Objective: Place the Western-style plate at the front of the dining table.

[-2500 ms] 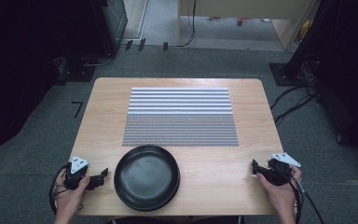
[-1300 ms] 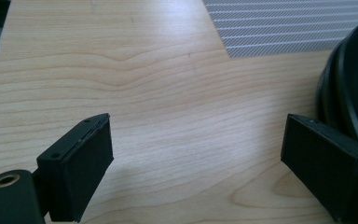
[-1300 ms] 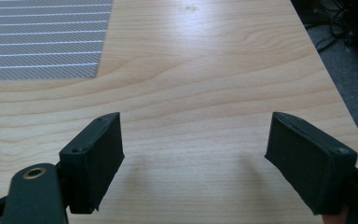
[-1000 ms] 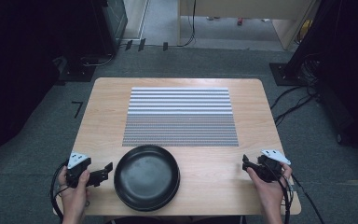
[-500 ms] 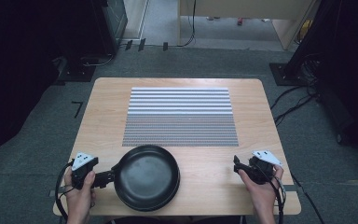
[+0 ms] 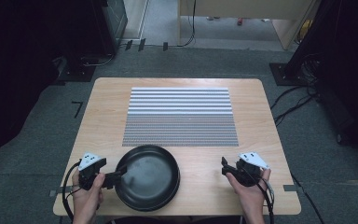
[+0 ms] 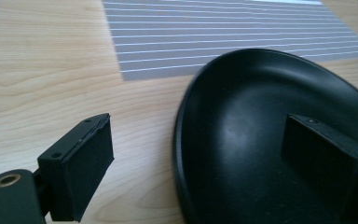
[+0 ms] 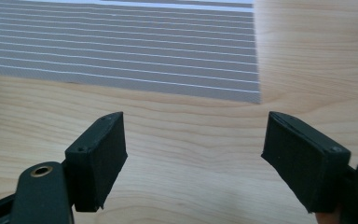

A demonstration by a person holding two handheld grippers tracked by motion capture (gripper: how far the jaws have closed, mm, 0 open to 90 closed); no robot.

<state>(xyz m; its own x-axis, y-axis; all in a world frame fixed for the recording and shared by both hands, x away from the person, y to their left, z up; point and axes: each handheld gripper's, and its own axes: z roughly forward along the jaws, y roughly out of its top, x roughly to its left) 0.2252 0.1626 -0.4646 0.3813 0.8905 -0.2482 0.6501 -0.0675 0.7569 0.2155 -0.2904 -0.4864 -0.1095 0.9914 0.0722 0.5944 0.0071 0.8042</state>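
Observation:
A black round plate lies on the wooden table near its front edge. My left gripper is open and straddles the plate's left rim. In the left gripper view one jaw stands outside the rim over bare wood, and the other hangs over the plate's inside; neither pad presses on it. My right gripper sits right of the plate, a gap away, pointing left. Its jaws have just been closing a little but stand wide open over bare wood, with nothing between them.
A grey placemat with white stripes lies flat in the middle of the table, just beyond the plate; it also appears ahead of both grippers. Cables trail from both grippers over the front edge. Dark floor surrounds the table.
Both hands have moved inward toward the plate. The left gripper's jaws have reached the plate's left rim and now straddle it. The plate has not moved.

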